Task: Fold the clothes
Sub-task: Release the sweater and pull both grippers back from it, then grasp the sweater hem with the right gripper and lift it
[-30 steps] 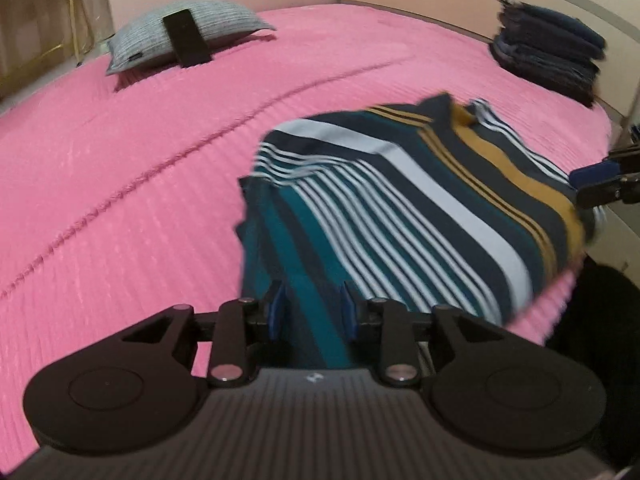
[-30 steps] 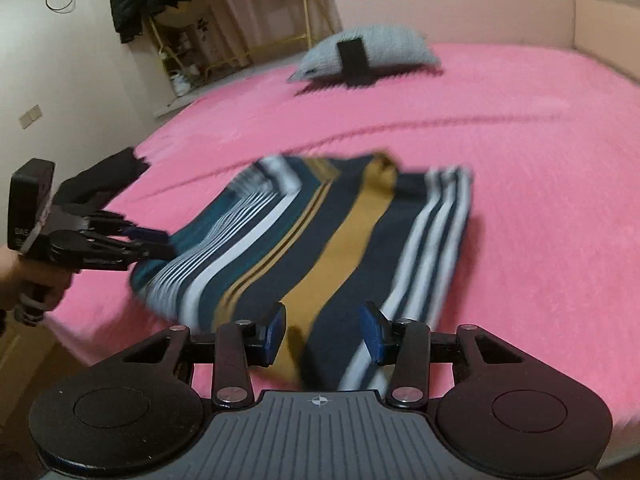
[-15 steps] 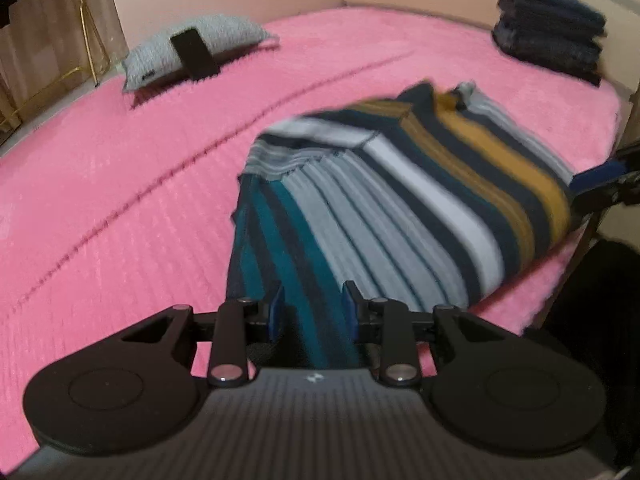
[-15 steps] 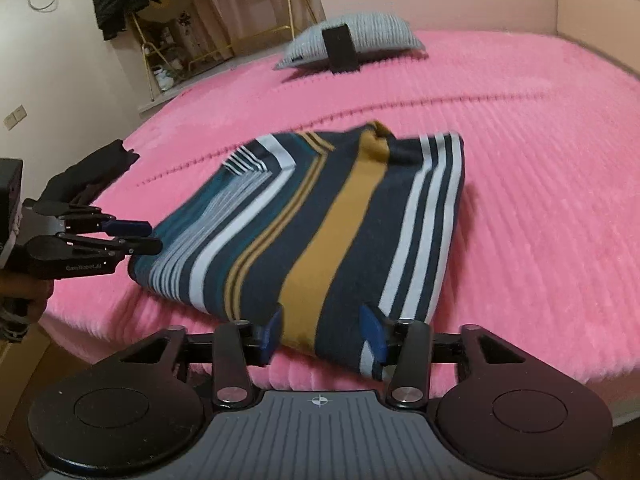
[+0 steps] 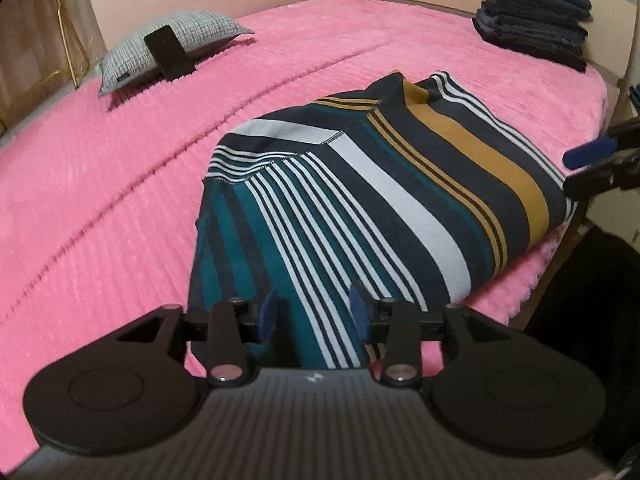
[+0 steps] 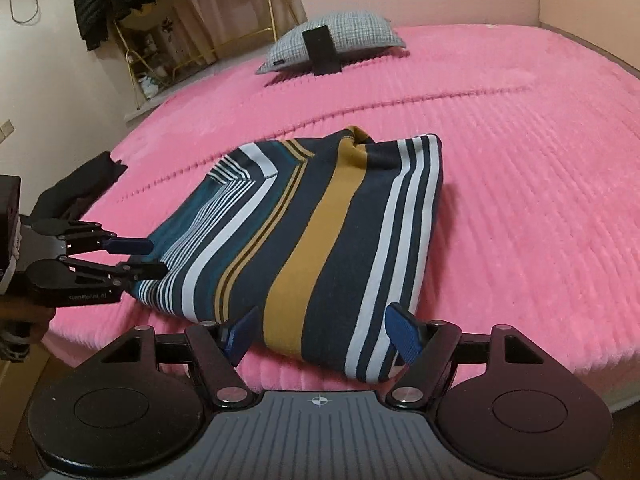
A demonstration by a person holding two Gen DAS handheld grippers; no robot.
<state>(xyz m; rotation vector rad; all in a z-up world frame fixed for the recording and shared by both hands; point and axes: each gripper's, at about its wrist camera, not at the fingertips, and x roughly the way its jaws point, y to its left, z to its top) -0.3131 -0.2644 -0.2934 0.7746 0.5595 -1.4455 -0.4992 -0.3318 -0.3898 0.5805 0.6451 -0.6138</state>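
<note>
— Well, where do the two tools stand right now?

— Start with the left hand-held gripper (image 5: pixel 312 312): its jaws have just been opening, and a teal-striped edge of the folded striped shirt (image 5: pixel 384 200) runs between the blue pads without being pinched. The right hand-held gripper (image 6: pixel 320 334) has likewise been spreading its jaws; they stand wide, either side of the shirt's near edge, pads clear of the cloth.

— So the garment is released?

— It looks so. It lies as a folded rectangle on the pink bed (image 6: pixel 520 168), at the near edge, flat enough, though the collar end at the far side bunches a little.

— Which step is this, then?

— I'd judge a fold has just been laid down and both tools are letting go.

— And next?

— Either one more fold to make it compact, or a fresh grip under the near edge with both tools to carry it to the dark stack of folded clothes (image 5: pixel 532 36) at the far right. Lifting evenly would matter, or the layers will slide apart.
</note>
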